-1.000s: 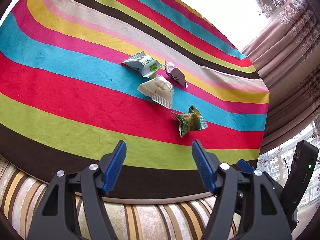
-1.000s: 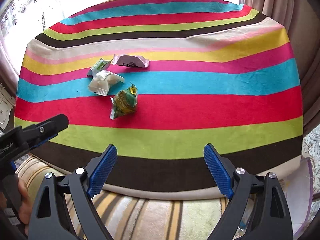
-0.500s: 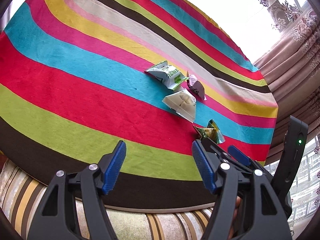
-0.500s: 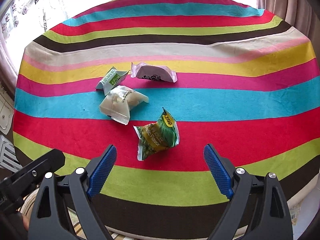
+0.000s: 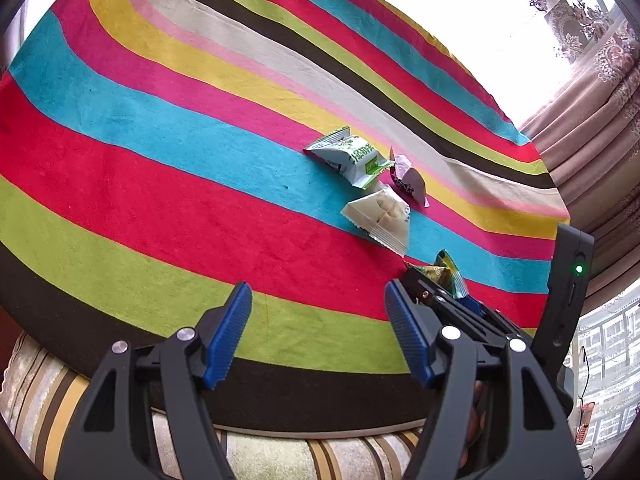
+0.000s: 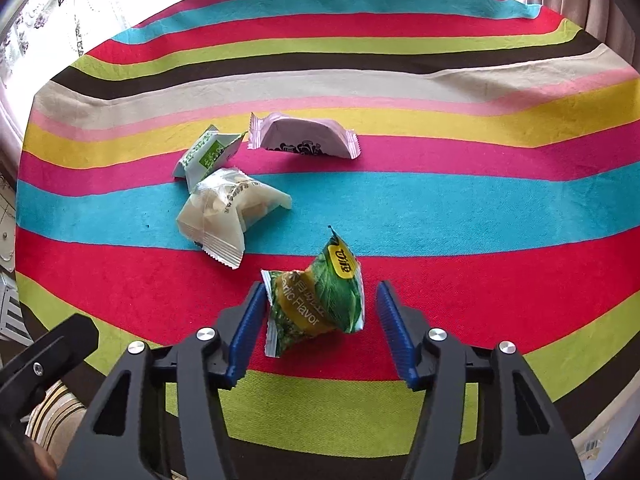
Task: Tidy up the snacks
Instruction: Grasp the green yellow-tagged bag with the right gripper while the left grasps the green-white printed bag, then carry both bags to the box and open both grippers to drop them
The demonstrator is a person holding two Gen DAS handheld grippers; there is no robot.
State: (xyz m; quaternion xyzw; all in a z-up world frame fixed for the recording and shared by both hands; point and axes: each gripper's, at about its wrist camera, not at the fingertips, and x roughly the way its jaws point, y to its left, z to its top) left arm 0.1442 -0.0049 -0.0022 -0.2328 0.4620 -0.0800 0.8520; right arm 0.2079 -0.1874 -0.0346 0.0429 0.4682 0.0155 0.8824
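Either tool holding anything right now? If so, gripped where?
Nothing held yet. Right tool has just been closing around the green snack packet; one finger touches its crimped edge, the other stands clear. Left tool is open, empty.

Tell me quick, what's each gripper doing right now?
Left gripper: open, nothing between its jaws.
Right gripper: jaws just closing around the green snack packet; the left pad touches it, the right pad is still clear, so not gripped yet.
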